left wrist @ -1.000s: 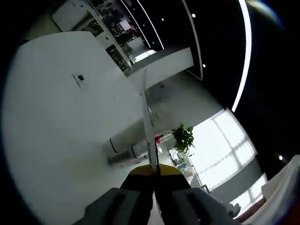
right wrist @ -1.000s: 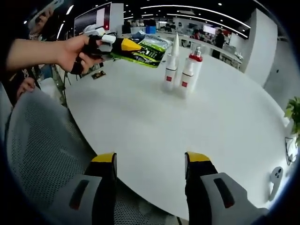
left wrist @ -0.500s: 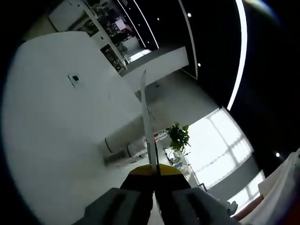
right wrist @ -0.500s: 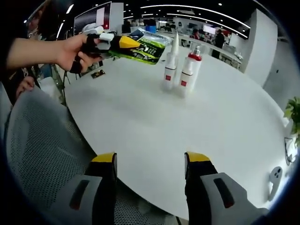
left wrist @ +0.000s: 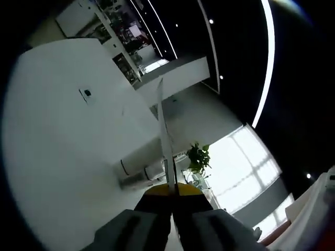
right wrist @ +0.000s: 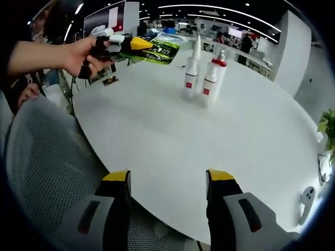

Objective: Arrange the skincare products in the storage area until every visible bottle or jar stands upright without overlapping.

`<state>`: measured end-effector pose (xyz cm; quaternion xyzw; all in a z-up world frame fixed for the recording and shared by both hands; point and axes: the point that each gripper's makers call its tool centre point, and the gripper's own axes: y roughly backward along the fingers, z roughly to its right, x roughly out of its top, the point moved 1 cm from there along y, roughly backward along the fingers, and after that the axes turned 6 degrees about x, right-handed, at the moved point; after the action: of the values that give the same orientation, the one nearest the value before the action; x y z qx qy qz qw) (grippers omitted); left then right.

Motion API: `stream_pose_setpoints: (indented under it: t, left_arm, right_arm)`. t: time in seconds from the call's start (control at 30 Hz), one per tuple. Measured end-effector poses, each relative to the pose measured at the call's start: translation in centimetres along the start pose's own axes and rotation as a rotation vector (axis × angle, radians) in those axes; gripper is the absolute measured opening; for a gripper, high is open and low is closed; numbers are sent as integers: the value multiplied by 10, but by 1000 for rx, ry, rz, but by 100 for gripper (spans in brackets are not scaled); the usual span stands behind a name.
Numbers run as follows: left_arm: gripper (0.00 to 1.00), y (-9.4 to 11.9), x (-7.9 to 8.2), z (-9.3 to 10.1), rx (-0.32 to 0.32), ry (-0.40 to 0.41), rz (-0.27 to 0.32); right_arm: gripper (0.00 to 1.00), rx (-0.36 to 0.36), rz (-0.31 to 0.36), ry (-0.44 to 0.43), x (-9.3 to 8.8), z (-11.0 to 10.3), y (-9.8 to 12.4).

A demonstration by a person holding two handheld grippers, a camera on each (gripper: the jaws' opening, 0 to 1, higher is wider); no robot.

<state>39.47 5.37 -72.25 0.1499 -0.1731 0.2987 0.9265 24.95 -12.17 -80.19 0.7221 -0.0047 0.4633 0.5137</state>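
Note:
Two white skincare bottles stand upright side by side on the round white table [right wrist: 172, 141]: one with a pointed white cap [right wrist: 190, 73], one with a red cap [right wrist: 211, 77]. My left gripper [right wrist: 135, 46], held by a hand [right wrist: 78, 55], is shut on a flat green packet [right wrist: 159, 49] in the air beyond the table's far left edge. In the left gripper view the packet [left wrist: 163, 130] shows edge-on as a thin strip rising from the shut left gripper [left wrist: 172, 187]. My right gripper [right wrist: 167, 180] is open over the near table edge, holding nothing.
A grey mesh chair [right wrist: 42, 157] stands by the table's near left edge. A small dark tag [right wrist: 110, 80] lies on the table near the hand. A potted plant [right wrist: 327, 125] and a white device [right wrist: 309, 196] are at the right.
The hand with the left gripper and green packet has shifted slightly up and away. The right gripper and the bottles have not moved.

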Motion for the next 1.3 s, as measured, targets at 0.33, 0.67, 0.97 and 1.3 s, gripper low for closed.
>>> stream_pose_setpoints:
  t: [0.33, 0.67, 0.97, 1.3]
  left_arm:
    - [1, -8, -10, -39, 108, 48, -76]
    - [1, -24, -15, -63, 171, 90, -116]
    - [1, -31, -17, -84, 219, 89, -173]
    - [2, -47, -25, -104, 303, 9, -306]
  right_arm:
    - [55, 2, -16, 3, -3, 0, -1]
    - [54, -2, -25, 0, -5, 1, -1]
    - [54, -6, -32, -4, -6, 3, -1]
    - [54, -4, -55, -4, -10, 3, -2]
